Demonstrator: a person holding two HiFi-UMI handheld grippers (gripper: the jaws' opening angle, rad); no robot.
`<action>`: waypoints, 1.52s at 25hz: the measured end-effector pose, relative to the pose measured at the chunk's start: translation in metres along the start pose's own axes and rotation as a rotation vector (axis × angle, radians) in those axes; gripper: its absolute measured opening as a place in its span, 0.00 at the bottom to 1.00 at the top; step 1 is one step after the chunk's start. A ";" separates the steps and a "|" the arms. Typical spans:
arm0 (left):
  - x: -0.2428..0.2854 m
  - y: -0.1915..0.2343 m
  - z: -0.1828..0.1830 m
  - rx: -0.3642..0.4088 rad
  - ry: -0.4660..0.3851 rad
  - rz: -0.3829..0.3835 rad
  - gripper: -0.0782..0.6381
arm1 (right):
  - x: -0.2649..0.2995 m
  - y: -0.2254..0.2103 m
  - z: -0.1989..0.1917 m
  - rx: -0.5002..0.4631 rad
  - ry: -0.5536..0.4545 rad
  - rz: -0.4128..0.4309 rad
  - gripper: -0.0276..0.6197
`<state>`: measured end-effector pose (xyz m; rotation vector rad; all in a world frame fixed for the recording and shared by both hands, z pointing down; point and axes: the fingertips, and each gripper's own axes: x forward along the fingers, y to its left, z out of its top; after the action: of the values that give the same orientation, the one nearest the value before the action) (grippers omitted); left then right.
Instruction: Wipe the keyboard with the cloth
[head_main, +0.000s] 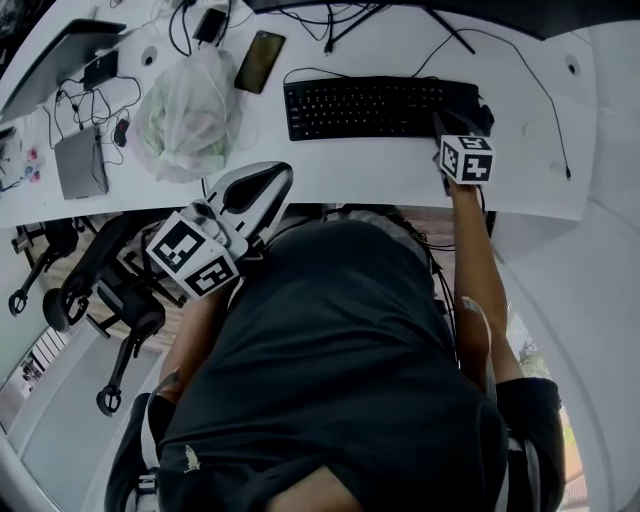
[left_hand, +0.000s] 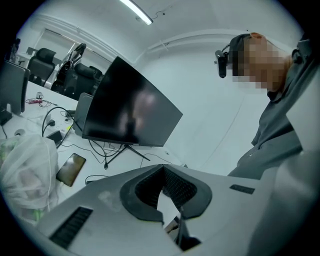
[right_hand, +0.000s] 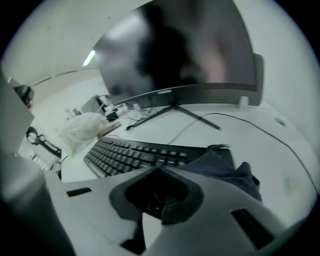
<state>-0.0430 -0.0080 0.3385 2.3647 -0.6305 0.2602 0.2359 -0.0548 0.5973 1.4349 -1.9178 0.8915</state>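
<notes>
Pinches dark cloth (right_hand: 225, 167) w/ R gripper (right_hand: 160, 168), jaws closed on it, at right end of keyboard (head_main: 370, 107), toward right edge of table (head_main: 400, 170). Holds L gripper (left_hand: 162, 167) shut, empty, off near edge. Looks barely started; most keys left.

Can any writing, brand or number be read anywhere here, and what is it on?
No readable text anywhere.
Keyboard: key legends too small and blurred.
Cubes on left gripper and right gripper: black-and-white patterns, not letters.
Monitor, phone, cloth: nothing printed shows.
</notes>
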 end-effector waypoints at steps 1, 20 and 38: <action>0.005 -0.004 0.000 0.009 0.007 -0.004 0.12 | 0.008 0.020 0.002 -0.035 0.004 0.062 0.07; 0.032 -0.022 -0.010 0.021 0.016 0.044 0.12 | 0.024 -0.027 0.014 0.102 -0.010 0.121 0.07; 0.001 0.000 -0.014 -0.012 -0.003 0.060 0.12 | 0.053 0.043 0.032 -0.056 0.036 0.183 0.07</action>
<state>-0.0426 0.0014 0.3495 2.3372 -0.7026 0.2787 0.1788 -0.1024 0.6110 1.2181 -2.0547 0.9315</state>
